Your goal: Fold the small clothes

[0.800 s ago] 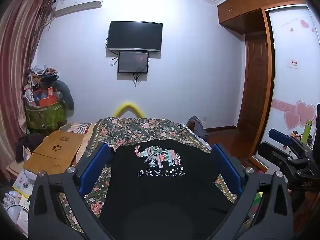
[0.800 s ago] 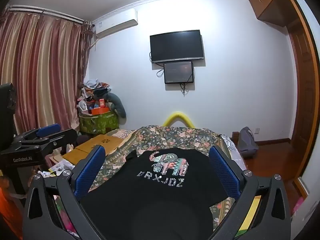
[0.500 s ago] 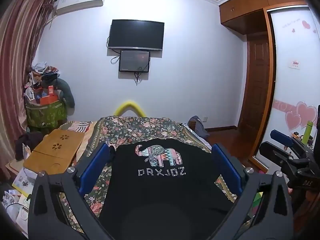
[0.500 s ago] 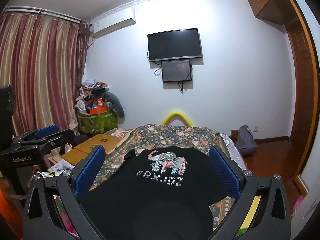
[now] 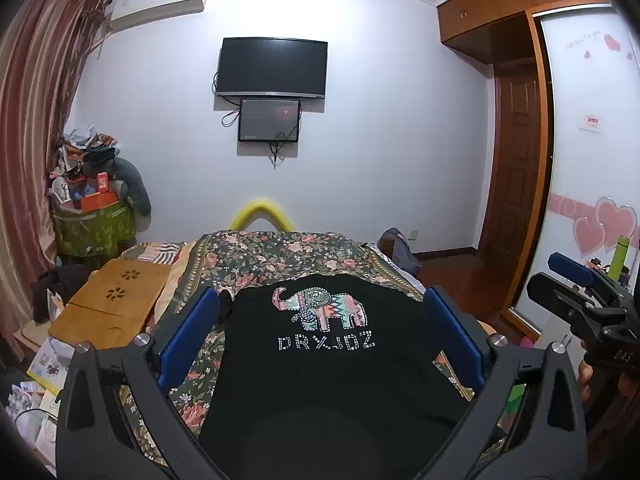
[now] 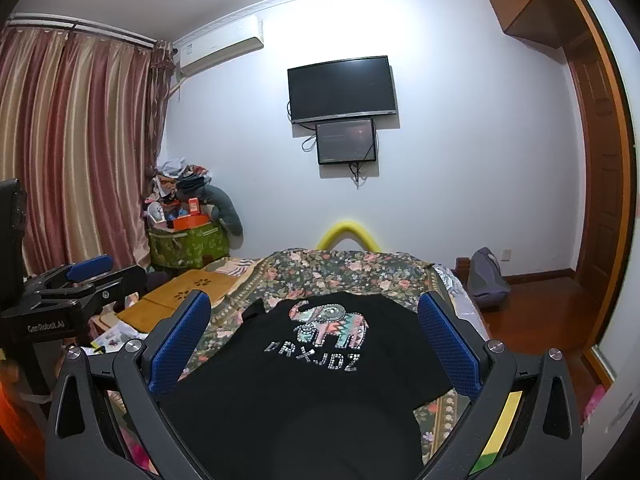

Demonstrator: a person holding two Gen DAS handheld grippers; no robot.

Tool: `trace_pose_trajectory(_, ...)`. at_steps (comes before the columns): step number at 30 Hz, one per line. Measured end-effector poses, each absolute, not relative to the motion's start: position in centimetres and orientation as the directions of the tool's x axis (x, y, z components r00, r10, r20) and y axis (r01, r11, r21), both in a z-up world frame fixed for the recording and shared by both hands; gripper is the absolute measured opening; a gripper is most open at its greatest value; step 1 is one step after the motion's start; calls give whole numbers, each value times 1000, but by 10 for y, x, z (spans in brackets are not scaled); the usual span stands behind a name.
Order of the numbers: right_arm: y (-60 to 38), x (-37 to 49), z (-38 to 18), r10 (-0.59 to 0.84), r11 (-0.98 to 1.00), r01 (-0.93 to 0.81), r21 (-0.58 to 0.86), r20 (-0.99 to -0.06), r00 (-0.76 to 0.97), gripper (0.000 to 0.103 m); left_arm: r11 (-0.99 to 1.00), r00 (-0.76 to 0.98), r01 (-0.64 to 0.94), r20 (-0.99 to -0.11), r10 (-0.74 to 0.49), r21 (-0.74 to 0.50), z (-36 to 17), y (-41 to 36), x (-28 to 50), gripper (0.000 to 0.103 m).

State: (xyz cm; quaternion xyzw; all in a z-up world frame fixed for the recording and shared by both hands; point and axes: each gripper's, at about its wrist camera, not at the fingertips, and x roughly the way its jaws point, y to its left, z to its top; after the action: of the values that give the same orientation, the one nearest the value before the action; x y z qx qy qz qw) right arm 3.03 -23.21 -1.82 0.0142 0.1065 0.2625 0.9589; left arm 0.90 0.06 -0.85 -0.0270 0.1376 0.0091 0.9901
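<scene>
A black T-shirt (image 5: 332, 376) with a patterned elephant print and the letters DRXJDZ lies spread flat on a floral bedspread (image 5: 288, 252); it also shows in the right wrist view (image 6: 304, 392). My left gripper (image 5: 320, 320) is open and empty above the shirt, its blue pads wide apart. My right gripper (image 6: 312, 320) is open and empty too, held above the shirt. The right gripper shows at the right edge of the left wrist view (image 5: 580, 300). The left gripper shows at the left edge of the right wrist view (image 6: 80, 280).
A wooden lap desk (image 5: 112, 304) lies left of the bed beside a green basket (image 5: 94, 228) piled with clutter. A TV (image 5: 272, 68) hangs on the far wall. A wardrobe (image 5: 588, 160) and a door stand to the right. Curtains (image 6: 72, 152) hang at the left.
Both grippers have tilted down slightly and stayed open. The shirt has not moved.
</scene>
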Motion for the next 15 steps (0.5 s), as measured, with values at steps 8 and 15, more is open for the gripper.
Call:
trace_pose_trajectory(8, -231, 28, -19, 499, 866, -492, 90, -198, 843, 103, 999, 963, -17, -269, 9, -28, -9, -6, 5, 103)
trace_pose_trajectory(15, -232, 28, -19, 499, 867, -491, 89, -197, 844, 103, 1000, 964, -15, -267, 9, -22, -6, -7, 4, 103)
